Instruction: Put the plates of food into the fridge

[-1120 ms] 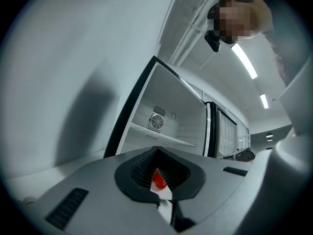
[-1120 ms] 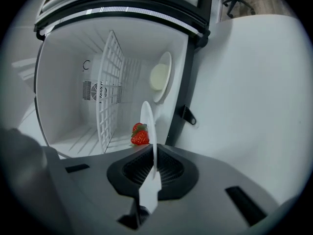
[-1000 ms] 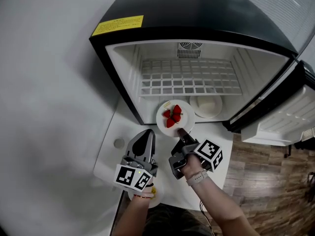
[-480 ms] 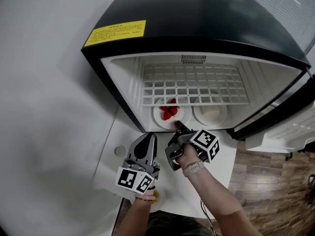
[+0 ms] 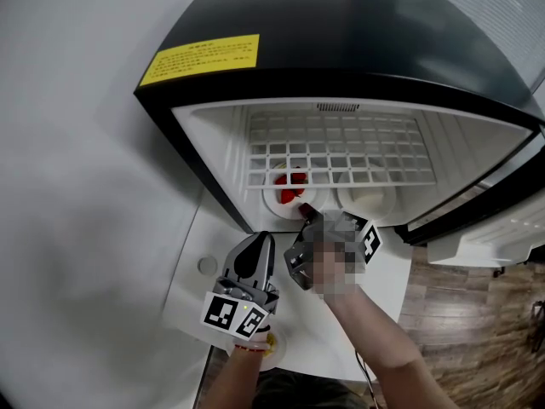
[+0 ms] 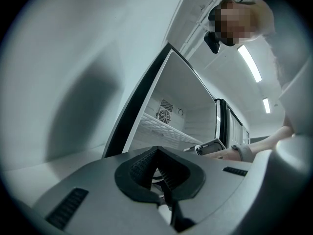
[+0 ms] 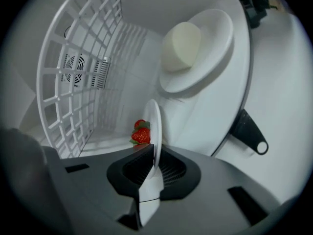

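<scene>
Parking the strawberry plate (image 7: 152, 126) in the fridge (image 5: 213, 143), centre frame: rim pinched by the right tool (image 7: 152, 164); lowering and release are needed next.

Strawberry plate (image 5: 275, 201) in fridge (image 5: 213, 152), beside second plate (image 5: 368, 201)

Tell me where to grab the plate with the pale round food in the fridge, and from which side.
Take the white plate by its front rim, probably, coming in level through the open front of the fridge. The rim is thin and bare, the pale round food sits mid-plate, and the wire shelf blocks a reach from above.
</scene>
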A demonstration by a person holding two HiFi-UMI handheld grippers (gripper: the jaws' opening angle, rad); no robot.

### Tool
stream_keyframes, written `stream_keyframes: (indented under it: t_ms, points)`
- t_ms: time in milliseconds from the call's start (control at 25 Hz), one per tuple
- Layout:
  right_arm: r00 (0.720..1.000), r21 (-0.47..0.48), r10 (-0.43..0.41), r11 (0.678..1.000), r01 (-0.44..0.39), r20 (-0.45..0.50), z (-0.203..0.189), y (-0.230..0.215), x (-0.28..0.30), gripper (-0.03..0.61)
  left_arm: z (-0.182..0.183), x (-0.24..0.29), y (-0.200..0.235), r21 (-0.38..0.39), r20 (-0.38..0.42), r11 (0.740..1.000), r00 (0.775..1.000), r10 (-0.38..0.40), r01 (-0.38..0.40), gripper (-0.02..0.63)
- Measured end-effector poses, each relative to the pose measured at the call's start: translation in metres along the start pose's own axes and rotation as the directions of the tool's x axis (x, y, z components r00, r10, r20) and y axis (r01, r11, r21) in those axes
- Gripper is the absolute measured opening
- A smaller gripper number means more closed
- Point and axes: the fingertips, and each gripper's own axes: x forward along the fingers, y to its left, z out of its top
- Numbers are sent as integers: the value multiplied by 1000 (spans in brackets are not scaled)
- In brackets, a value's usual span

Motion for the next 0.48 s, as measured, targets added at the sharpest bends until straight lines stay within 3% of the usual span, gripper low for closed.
stream_keyframes:
  t_ms: [280,480]
  points:
    - [998,-128,-52,991,48,-26,6,4,2,25,2,-1,3,-22,5,1000,1000,-5,5,6]
    - [997,-278,-83,957,78,-7,9,13,1,111,5,-2,7,-32,13,999,1000,0,1,6]
